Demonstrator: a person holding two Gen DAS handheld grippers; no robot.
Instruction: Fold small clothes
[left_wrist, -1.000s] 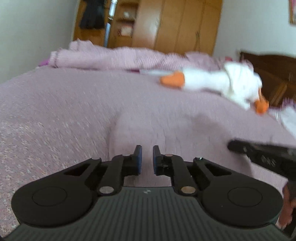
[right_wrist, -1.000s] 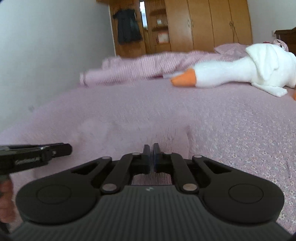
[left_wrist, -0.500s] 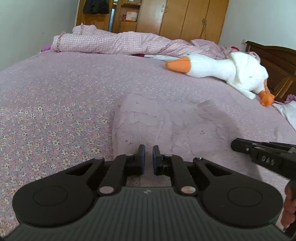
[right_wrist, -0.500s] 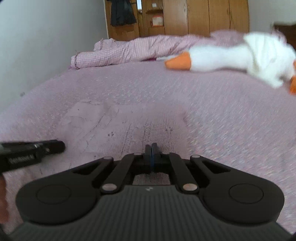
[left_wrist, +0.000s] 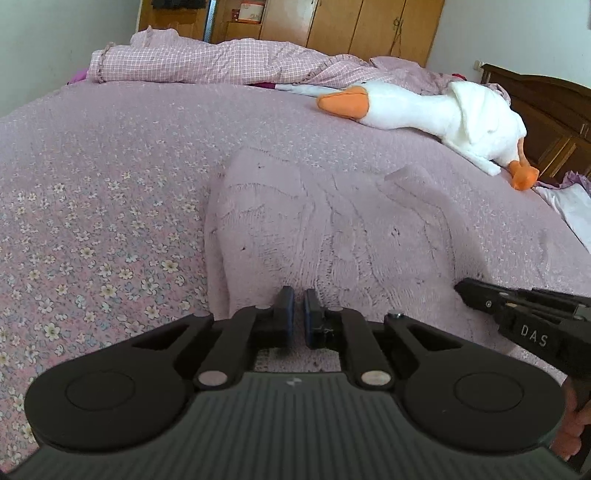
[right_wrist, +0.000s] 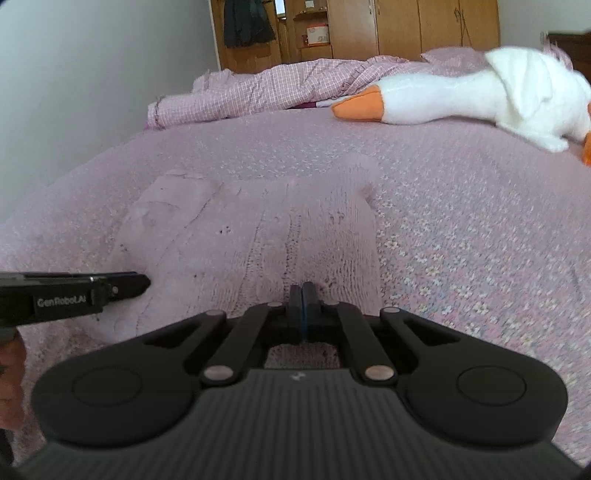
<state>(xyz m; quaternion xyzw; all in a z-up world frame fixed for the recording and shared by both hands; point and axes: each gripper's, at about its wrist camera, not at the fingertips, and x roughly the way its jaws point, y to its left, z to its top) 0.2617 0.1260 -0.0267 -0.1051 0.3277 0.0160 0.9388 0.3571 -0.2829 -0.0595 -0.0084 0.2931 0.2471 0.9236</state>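
Note:
A pale pink knit garment (left_wrist: 332, 221) (right_wrist: 258, 229) lies spread flat on the floral pink bedspread (left_wrist: 92, 221). My left gripper (left_wrist: 298, 301) hovers at its near edge, towards the left side, with a narrow gap between the blue pads and nothing seen in it. Its tip also enters the right wrist view as the left gripper (right_wrist: 142, 284), low over the cloth. My right gripper (right_wrist: 302, 291) is shut, pads pressed together at the near hem on the right side. From the left wrist view the right gripper (left_wrist: 465, 290) points at the garment's right edge.
A white plush goose (left_wrist: 424, 107) (right_wrist: 461, 96) with an orange beak lies beyond the garment. A bunched checked quilt (left_wrist: 221, 62) lines the far side. A dark wooden headboard (left_wrist: 546, 103) and a white cloth (left_wrist: 572, 210) are at the right; wardrobes (left_wrist: 351, 26) stand behind.
Both cameras have tipped down towards the garment, which now fills more of each view. The right gripper's small gap has closed. The left gripper's gap has narrowed a little.

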